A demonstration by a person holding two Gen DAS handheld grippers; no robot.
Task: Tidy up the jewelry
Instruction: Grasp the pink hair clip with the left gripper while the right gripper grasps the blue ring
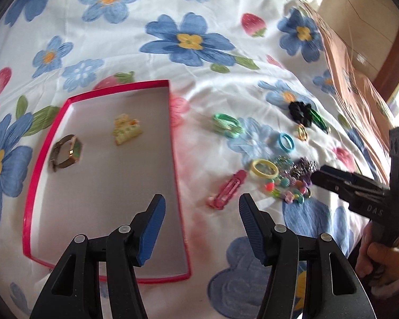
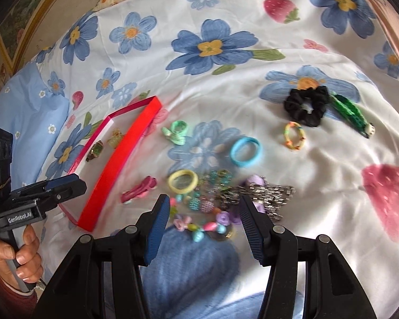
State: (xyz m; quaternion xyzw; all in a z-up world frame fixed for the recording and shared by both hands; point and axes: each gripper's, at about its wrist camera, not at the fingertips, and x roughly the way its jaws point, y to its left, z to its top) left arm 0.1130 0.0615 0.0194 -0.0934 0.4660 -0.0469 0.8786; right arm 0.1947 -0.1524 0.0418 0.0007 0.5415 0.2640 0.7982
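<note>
The jewelry is split in two. A watch [image 1: 66,152] and a yellow-green hair claw [image 1: 126,129] lie in the far half of the red tray [image 1: 41,159], apparently sorted already. The rest lies loose on the flowered bedsheet [image 1: 212,21] beside the tray's right edge: a pink hair clip [image 2: 138,190], a yellow ring [image 2: 183,180], a beaded bracelet [image 2: 202,226], a silver sparkly chain [image 2: 268,194], a blue ring [image 2: 246,151], a black scrunchie [image 2: 307,105]. The right gripper [image 2: 203,216] hangs over the bead pile, jaws parted and empty, probably choosing a piece. The left gripper [image 1: 200,218] hovers over the tray's near right edge, likewise parted and empty.
</note>
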